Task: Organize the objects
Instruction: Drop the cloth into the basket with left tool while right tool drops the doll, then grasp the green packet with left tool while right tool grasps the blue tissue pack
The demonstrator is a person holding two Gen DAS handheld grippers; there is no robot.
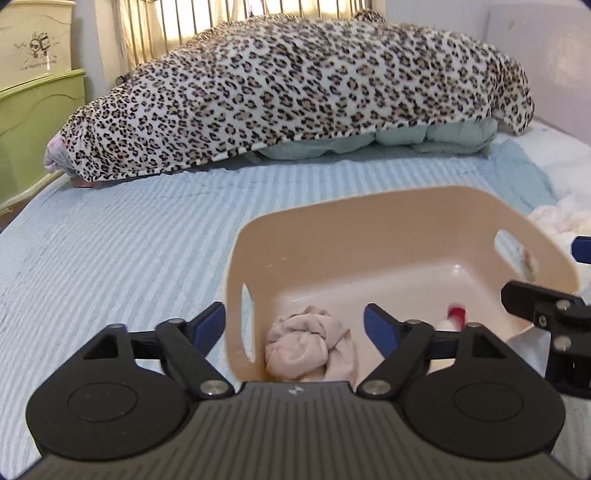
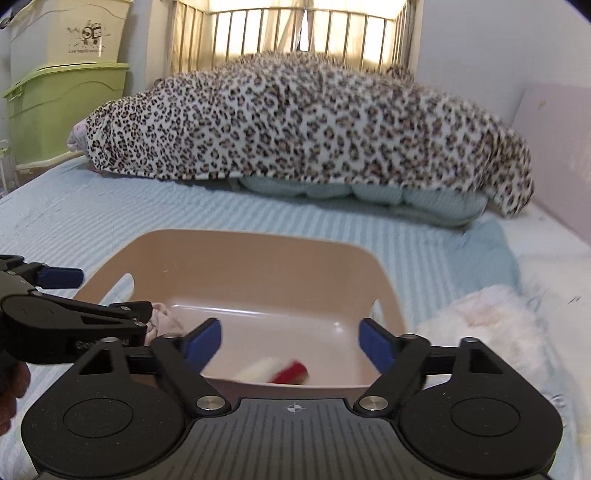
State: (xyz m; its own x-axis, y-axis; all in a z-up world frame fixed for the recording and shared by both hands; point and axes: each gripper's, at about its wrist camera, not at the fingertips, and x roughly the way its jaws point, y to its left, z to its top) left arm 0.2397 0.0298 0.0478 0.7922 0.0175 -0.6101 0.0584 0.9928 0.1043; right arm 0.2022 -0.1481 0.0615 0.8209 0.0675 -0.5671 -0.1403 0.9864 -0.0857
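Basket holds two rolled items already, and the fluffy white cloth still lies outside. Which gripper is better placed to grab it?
Right. The right gripper is open, empty, and the fluffy white cloth lies just right of it, beside the basket. The left gripper sits over the far side.

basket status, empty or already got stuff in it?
Not empty. The beige basket holds a balled-up pink cloth in one corner and a red-and-white item, too blurred to identify.

- A leopard-print blanket (image 1: 295,96) lies heaped across the far end of the bed.
- Pale green quilted bedding (image 1: 388,142) shows under its edge.
- A light blue striped sheet (image 1: 129,236) covers the mattress.
- A green storage bin (image 2: 62,110) stands at the left, a cream bin (image 2: 74,29) stacked on top.
- Metal railing (image 2: 295,33) runs behind the blanket.
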